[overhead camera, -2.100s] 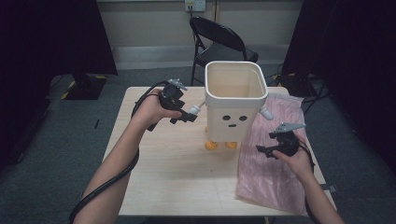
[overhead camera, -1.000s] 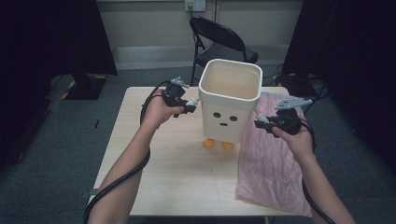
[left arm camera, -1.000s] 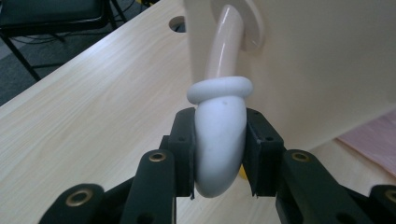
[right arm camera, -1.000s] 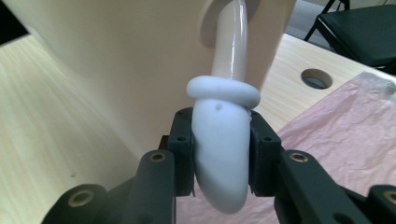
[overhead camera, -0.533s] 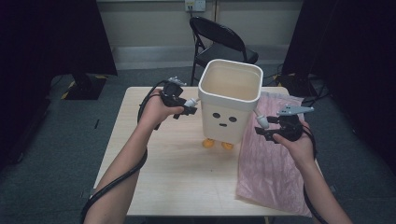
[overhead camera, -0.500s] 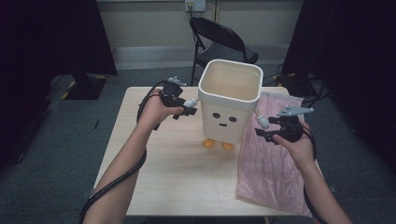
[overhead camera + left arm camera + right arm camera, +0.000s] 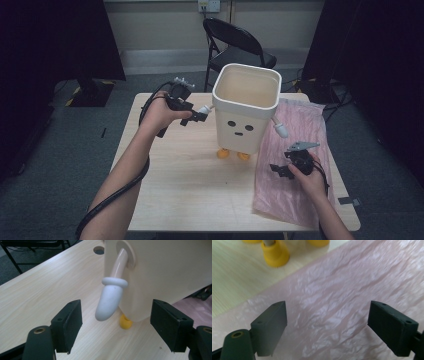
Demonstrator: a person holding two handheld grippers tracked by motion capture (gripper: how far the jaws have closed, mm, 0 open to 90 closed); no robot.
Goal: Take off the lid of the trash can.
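Observation:
A cream bin with a drawn face, white arms and yellow feet stands mid-table. My left gripper is open beside the bin's left side, and its jaws flank the bin's white arm without touching it. A pink plastic bag lies flat on the table's right side. My right gripper hovers open just above the bag, near the bin's yellow foot.
The wooden table has bare room at the front left. A black folding chair stands behind the table. Dark curtains hang at both sides. A cable trails from my left gripper along the forearm.
My right gripper has dropped from beside the bin's right arm toward me, down to the pink bag. My left gripper has stayed at the bin's left arm.

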